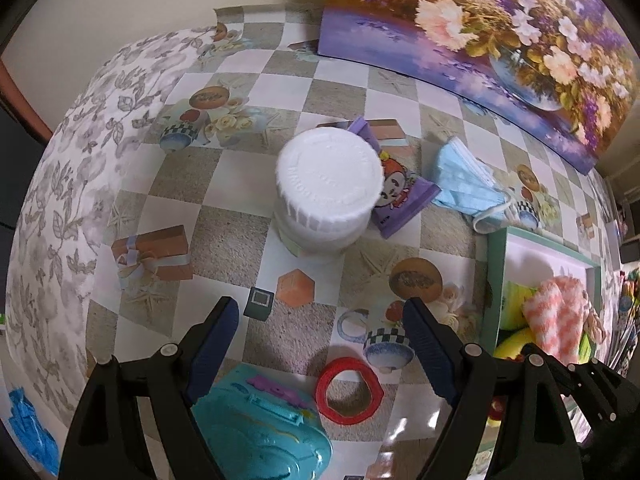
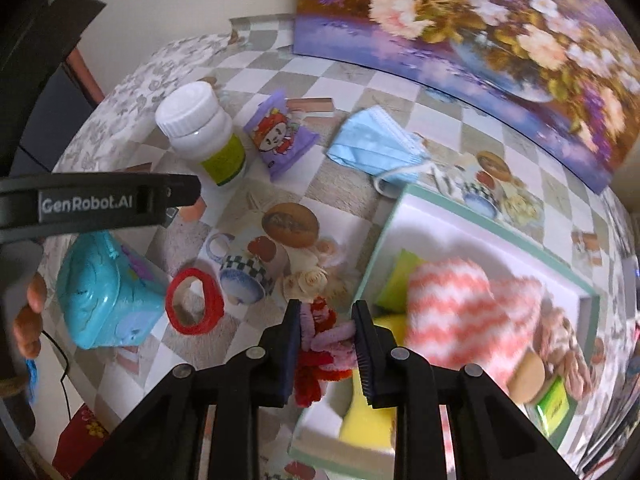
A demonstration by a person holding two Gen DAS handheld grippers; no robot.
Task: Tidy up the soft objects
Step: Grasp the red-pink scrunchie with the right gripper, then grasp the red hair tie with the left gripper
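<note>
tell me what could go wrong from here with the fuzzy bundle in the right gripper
The right gripper pinches only part of the pink and red pipe-cleaner bundle; loose ends hang below and might snag the tray rim or slip out. It is near the tray's edge, so an early release could drop it on the tablecloth.

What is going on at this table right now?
A person is sorting soft things into a green-rimmed white tray. The right tool is shut on a fuzzy pink and red bundle at the tray's edge; a pink-and-white fluffy cloth already lies inside. The left tool hangs open and empty over the checked tablecloth. A blue face mask is still outside.
</note>
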